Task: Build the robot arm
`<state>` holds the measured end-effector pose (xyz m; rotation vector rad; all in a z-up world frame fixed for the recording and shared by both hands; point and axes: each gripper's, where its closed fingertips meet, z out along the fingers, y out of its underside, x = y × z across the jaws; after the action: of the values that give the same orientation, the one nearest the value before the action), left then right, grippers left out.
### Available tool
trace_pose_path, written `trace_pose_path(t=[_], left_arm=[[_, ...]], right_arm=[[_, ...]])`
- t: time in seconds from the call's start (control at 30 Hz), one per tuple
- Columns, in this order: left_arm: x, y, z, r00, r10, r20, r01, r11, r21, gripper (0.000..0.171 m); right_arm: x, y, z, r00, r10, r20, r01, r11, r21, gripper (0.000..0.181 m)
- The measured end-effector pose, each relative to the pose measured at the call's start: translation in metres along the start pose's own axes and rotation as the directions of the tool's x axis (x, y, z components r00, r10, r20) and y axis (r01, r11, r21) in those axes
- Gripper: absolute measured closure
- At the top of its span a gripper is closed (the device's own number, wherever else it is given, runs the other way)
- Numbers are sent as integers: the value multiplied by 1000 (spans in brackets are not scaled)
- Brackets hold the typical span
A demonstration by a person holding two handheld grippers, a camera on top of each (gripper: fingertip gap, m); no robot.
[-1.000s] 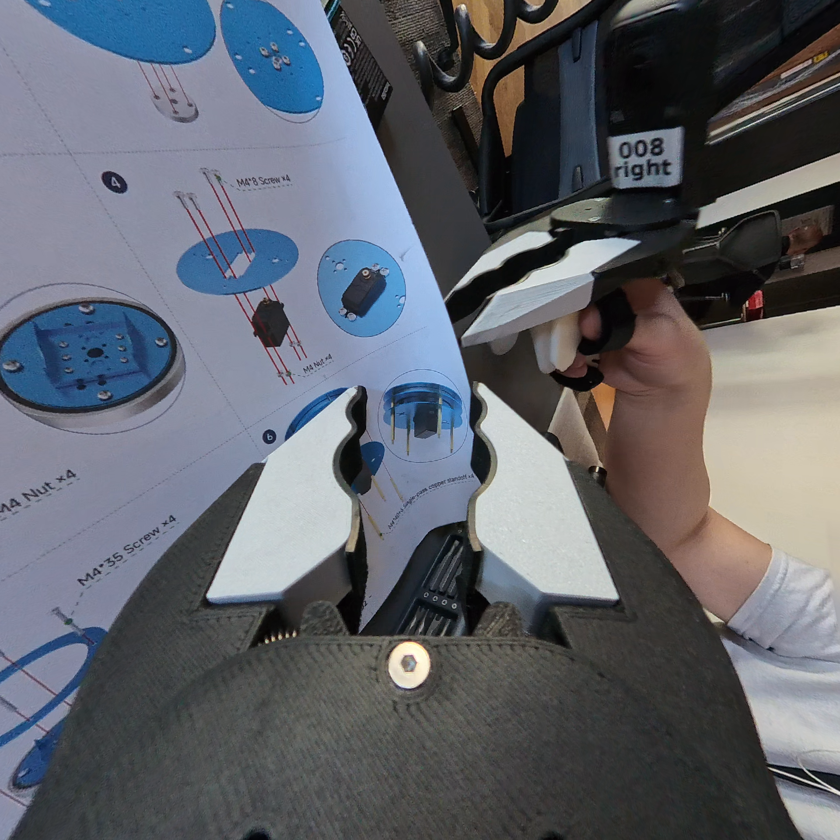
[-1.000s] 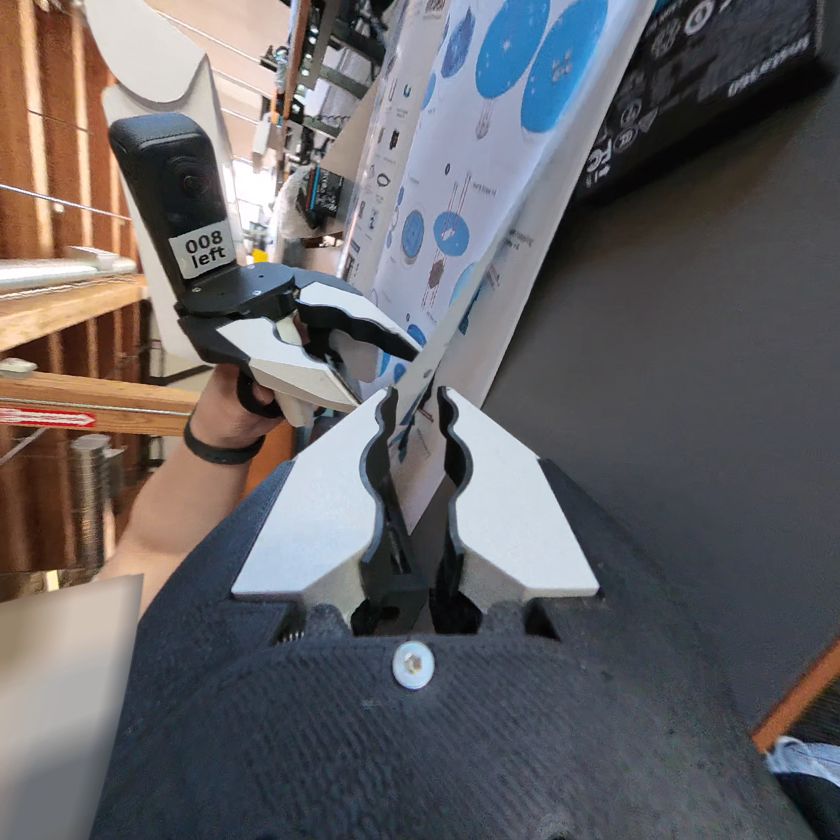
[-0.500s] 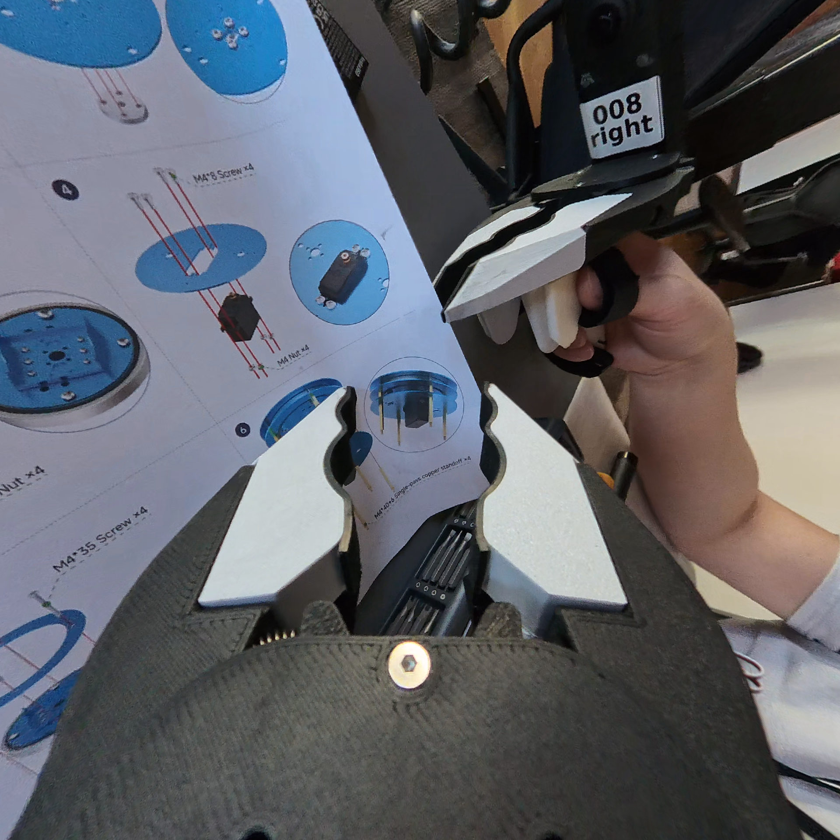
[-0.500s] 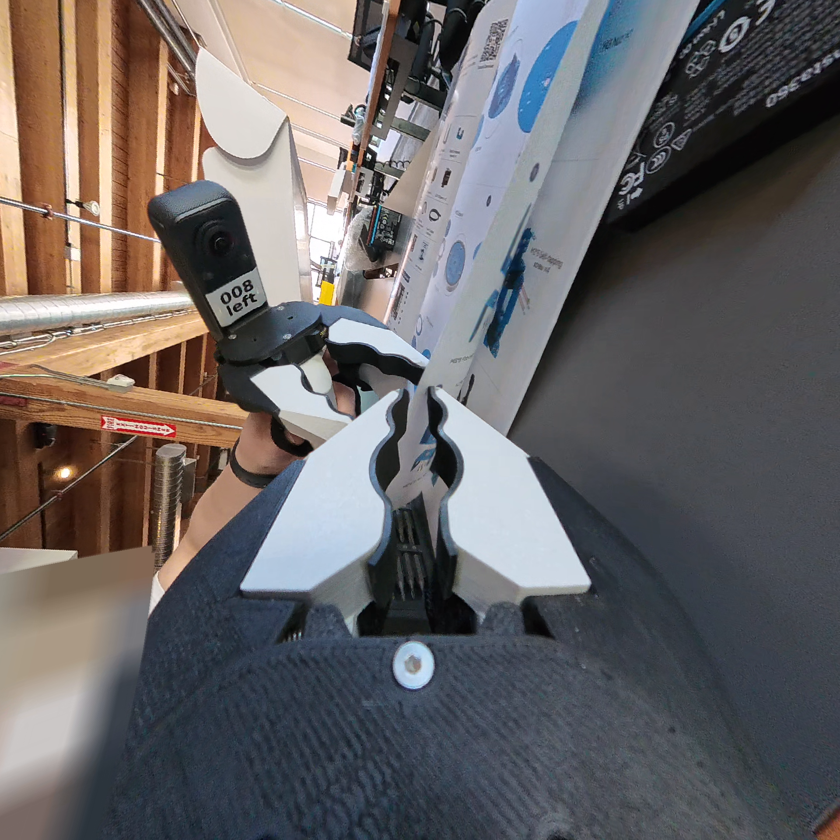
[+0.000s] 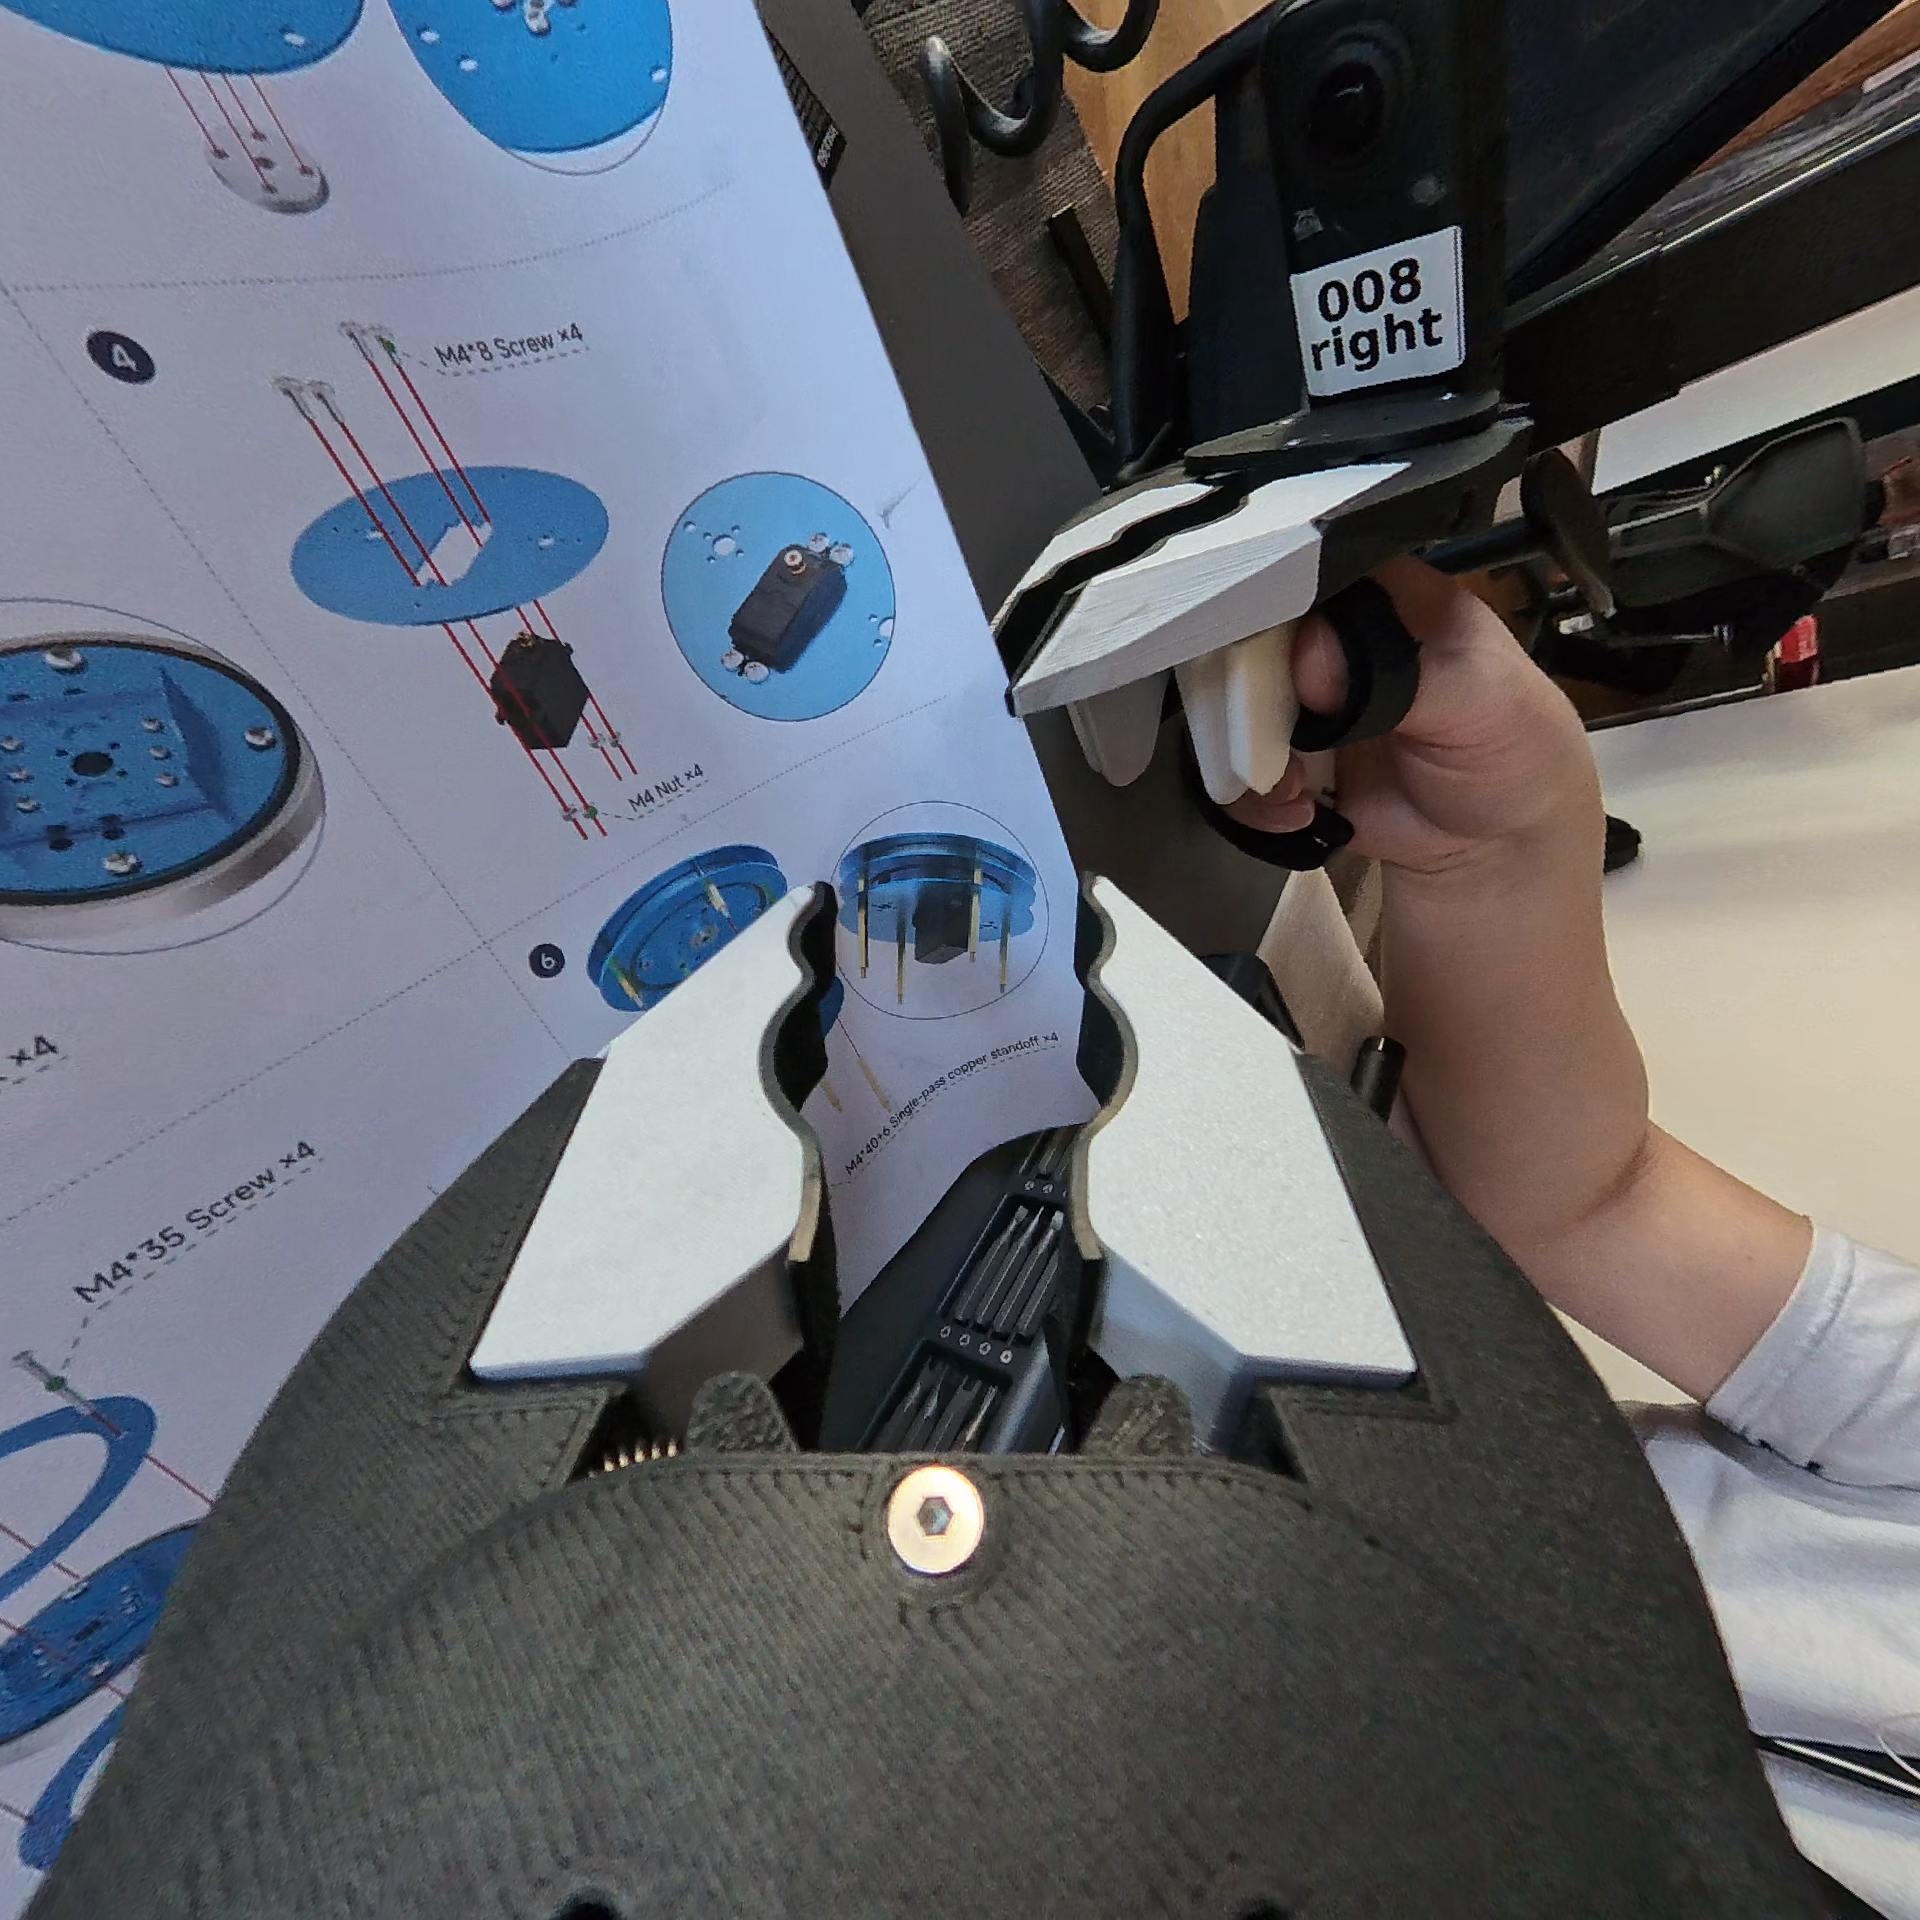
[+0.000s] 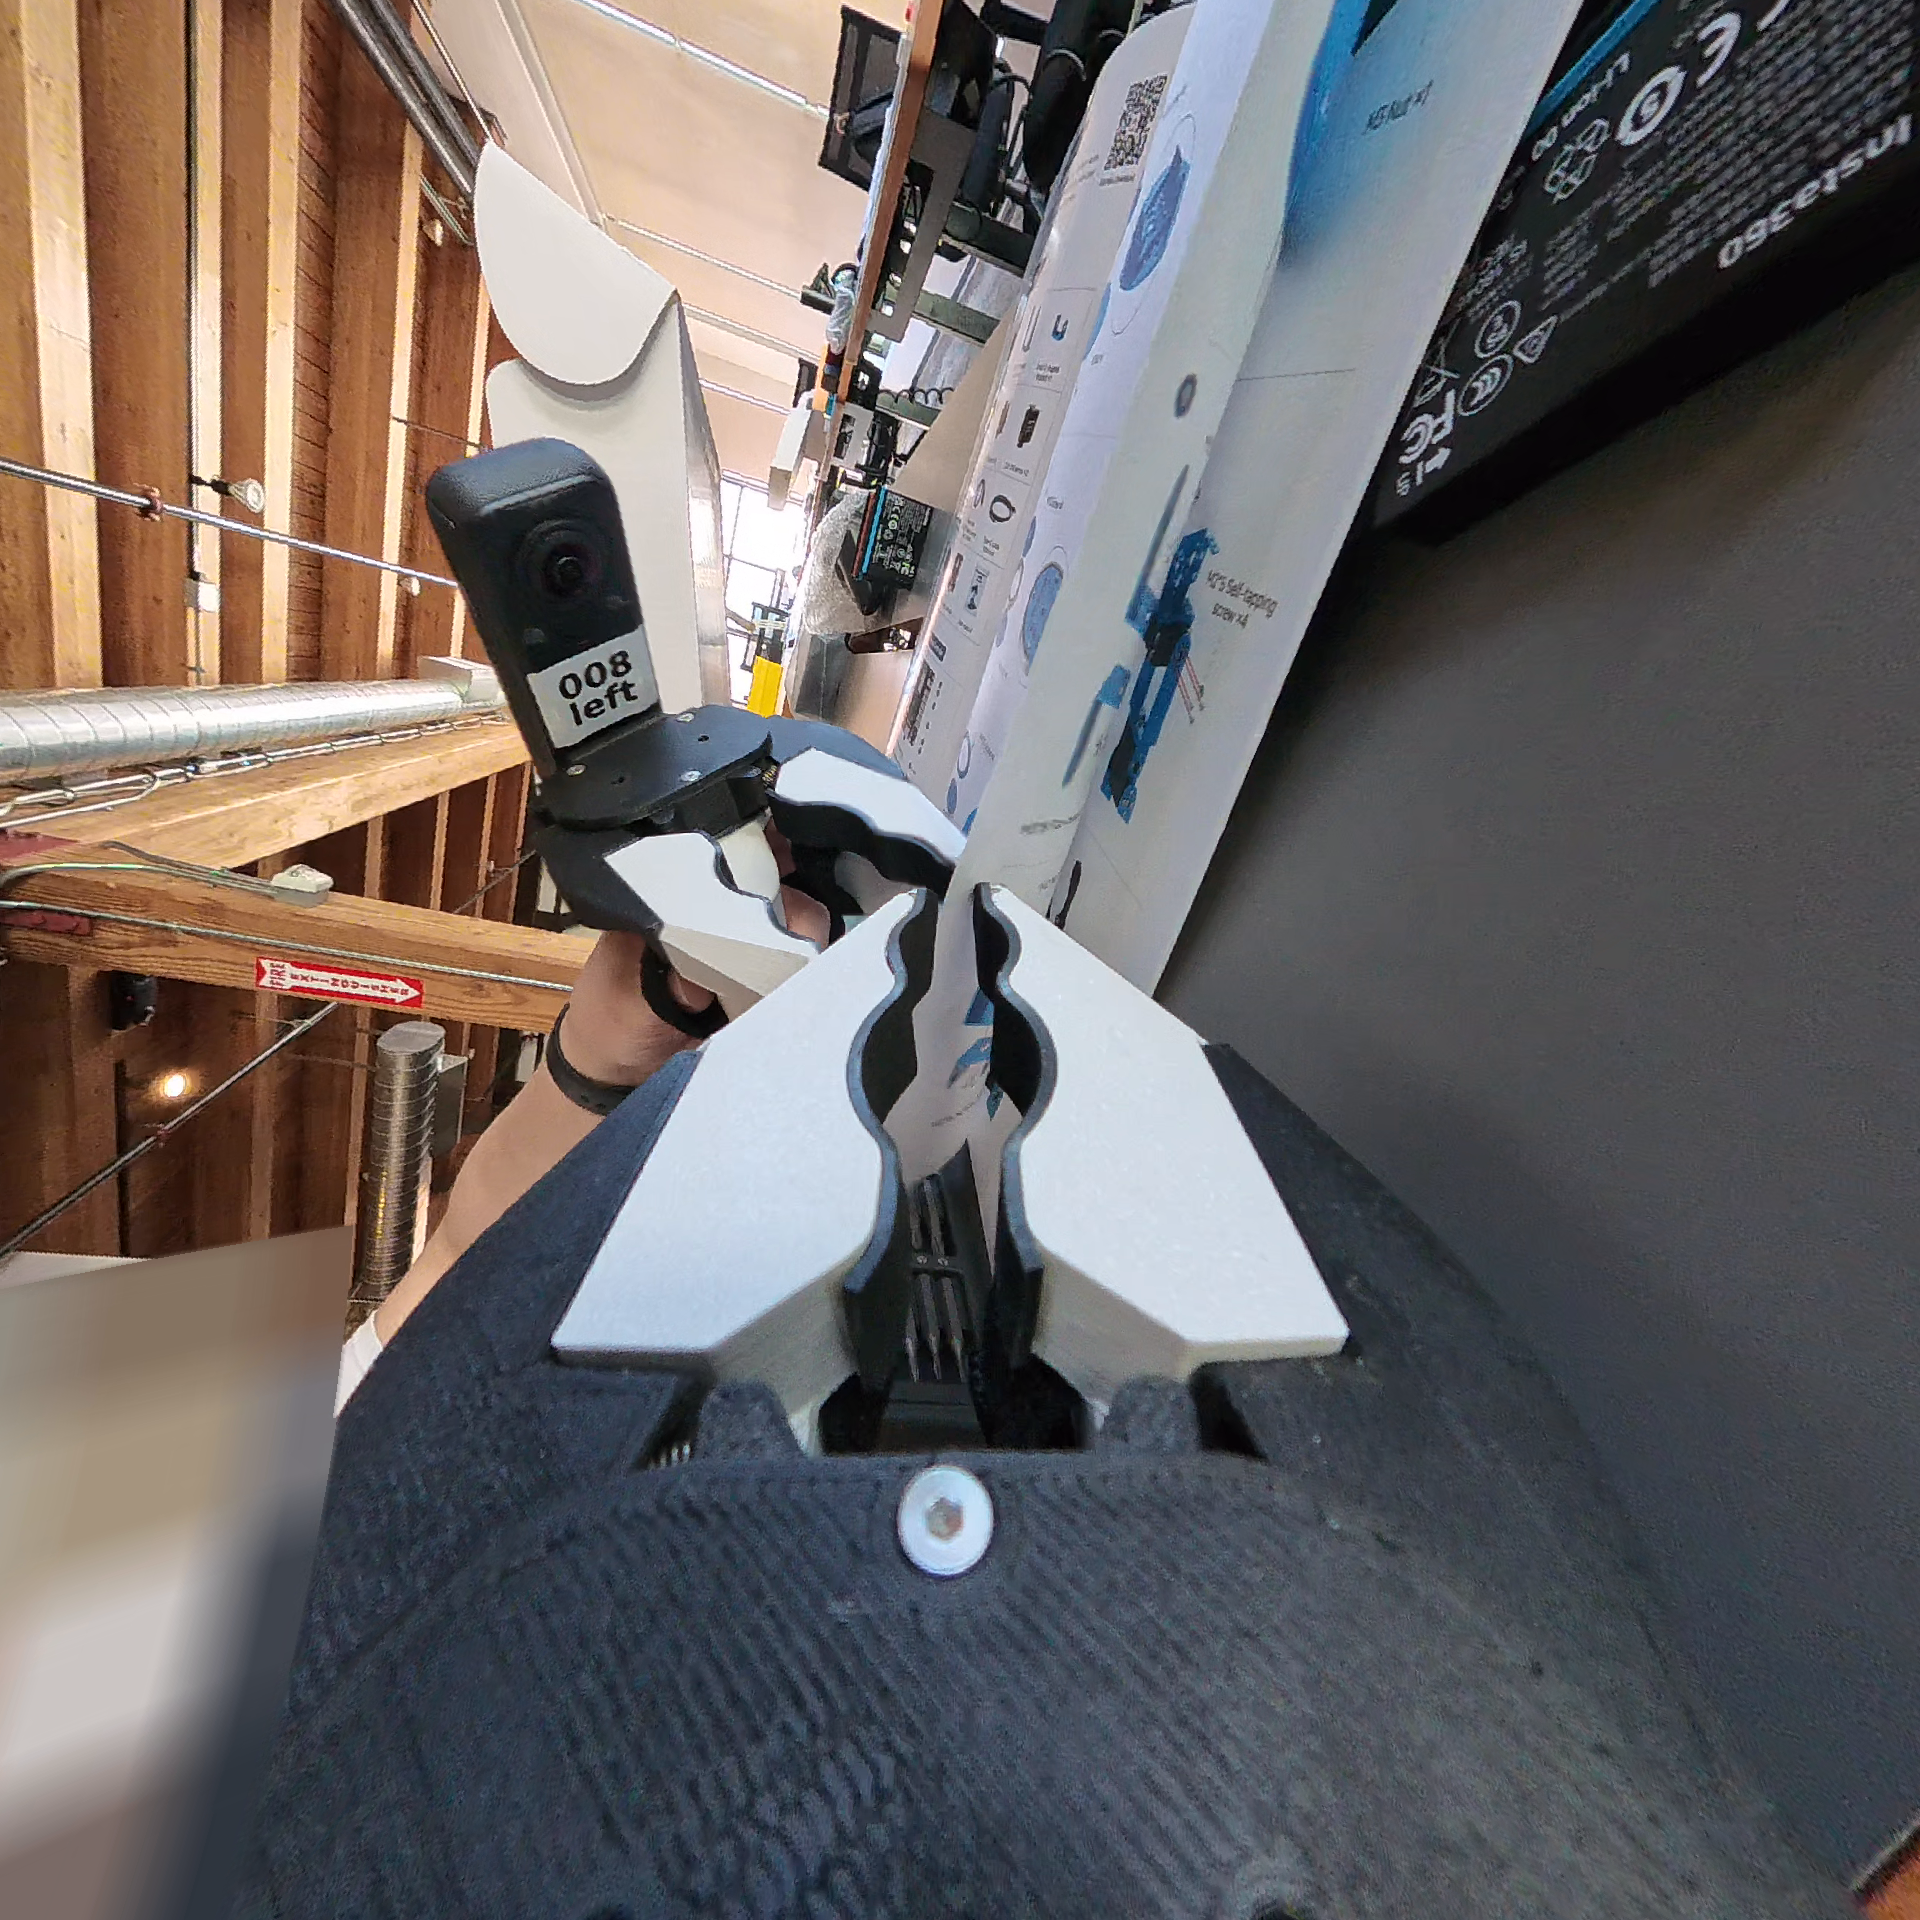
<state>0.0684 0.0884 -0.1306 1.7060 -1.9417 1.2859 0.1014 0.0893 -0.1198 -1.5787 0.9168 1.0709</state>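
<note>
A large white instruction sheet (image 5: 343,997) printed with blue part diagrams is held up off the dark table. My left gripper (image 5: 951,904) is open, its grey fingers on either side of the sheet's lower corner without pinching it. My right gripper (image 6: 948,899) is shut on the sheet's edge (image 6: 961,1039), which runs edge-on between its white fingers. In the left wrist view the right gripper (image 5: 1023,665) pinches the sheet's right edge, just above my left fingers. In the right wrist view the left gripper (image 6: 873,904) sits close on the left, by the same sheet.
A black tray of screwdriver bits (image 5: 997,1278) lies below both grippers and also shows in the right wrist view (image 6: 940,1278). A black printed box (image 6: 1662,208) stands on the dark grey table (image 6: 1610,987) behind the sheet. A black chair frame (image 5: 1039,125) is beyond. My left and right fingertips are right by each other.
My right gripper has closed from open onto the sheet's edge. The sheet has turned more edge-on in the right wrist view. The left gripper stays open at the corner.
</note>
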Motion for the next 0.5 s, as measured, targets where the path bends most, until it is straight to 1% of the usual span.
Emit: trace_pose_path(t=[0.07,0.17,0.33,0.43,0.5], left_arm=[[0,2,0,1000,-6,-10,6,1000,-3,131],[0,2,-1,999,-20,-29,20,1000,5,132],[2,2,-2,1000,-8,-18,9,1000,14,124],[4,2,-1,998,28,50,-29,999,14,116],[2,1,-2,986,80,146,-83,996,16,114]], right_arm=[[0,0,0,1000,2,2,-2,1000,2,177],[0,0,0,1000,3,5,-3,1000,2,177],[1,2,1,1000,-5,-3,4,1000,-15,178],[1,0,0,1000,-12,-8,12,1000,-4,181],[-1,-2,0,1000,-16,-2,16,1000,7,181]])
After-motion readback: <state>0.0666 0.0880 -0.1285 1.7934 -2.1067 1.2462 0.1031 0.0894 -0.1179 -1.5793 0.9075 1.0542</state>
